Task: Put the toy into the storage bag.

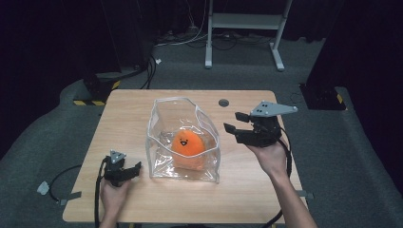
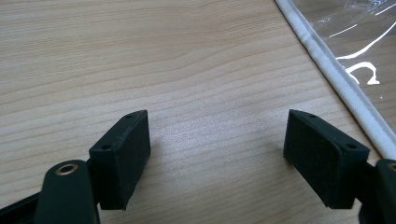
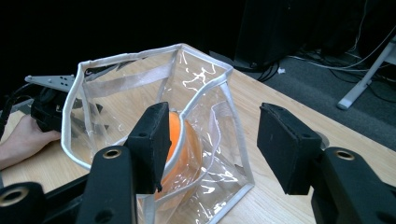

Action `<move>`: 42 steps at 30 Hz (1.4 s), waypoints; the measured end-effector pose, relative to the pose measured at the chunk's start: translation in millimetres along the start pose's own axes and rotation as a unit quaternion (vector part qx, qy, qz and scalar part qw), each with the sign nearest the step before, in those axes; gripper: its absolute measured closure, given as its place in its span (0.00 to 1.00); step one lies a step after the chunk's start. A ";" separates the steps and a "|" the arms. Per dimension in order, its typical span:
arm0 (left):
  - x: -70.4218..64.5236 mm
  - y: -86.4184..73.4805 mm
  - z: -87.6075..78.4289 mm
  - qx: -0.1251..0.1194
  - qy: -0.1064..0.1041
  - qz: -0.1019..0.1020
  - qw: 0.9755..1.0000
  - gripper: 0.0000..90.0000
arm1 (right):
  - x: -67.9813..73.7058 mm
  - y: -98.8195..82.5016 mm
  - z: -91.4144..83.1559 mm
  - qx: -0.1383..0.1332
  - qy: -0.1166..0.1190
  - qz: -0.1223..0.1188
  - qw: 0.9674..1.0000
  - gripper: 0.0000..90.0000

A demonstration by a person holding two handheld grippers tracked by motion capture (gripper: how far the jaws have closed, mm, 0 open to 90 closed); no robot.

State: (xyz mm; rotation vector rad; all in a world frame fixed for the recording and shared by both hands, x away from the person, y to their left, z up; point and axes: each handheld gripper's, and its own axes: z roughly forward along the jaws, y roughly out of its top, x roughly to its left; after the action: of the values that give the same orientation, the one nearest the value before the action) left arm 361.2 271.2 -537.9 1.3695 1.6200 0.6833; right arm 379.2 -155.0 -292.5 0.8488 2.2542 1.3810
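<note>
A clear plastic bag (image 1: 164, 111) with white trim stands open in the middle of the wooden table (image 1: 128, 107). Inside it lies an orange plush toy (image 1: 188, 145) with a smiling face; the right gripper view shows the plush (image 3: 175, 135) through the bag wall (image 3: 205, 88). My left gripper (image 1: 135, 169) rests on the table at the bag's lower left, open, with bare wood between its pads (image 2: 123, 156) and the bag's white trim (image 2: 336, 79) just to one side. My right gripper (image 1: 233, 124) hovers to the right of the bag, open and holding nothing, pointing at the bag.
A round grommet hole (image 1: 223, 102) sits near the table's far edge. Beyond the table are a white stand's legs (image 1: 242, 21), cables on grey carpet, and dark equipment at both sides. Bare tabletop lies to the left of the bag and along the front edge.
</note>
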 end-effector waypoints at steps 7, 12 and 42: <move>-0.1 0.1 -0.1 0.001 0.001 0.000 1.000 0.25 | -3.5 -3.0 -4.7 -0.008 -0.004 0.004 1.000 0.49; 0.0 0.1 -0.1 0.001 0.001 0.000 1.000 0.25 | -6.7 -6.0 -9.3 -0.014 -0.008 0.010 1.000 0.49; 0.0 0.1 -0.1 0.001 0.001 0.000 1.000 0.25 | -20.6 -29.1 -30.7 -0.038 -0.027 0.036 0.998 0.49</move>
State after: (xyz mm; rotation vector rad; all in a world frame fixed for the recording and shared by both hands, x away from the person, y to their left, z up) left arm 361.1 271.2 -537.8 1.3703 1.6222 0.6831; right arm 368.0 -199.1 -304.5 0.9389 2.1359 1.4469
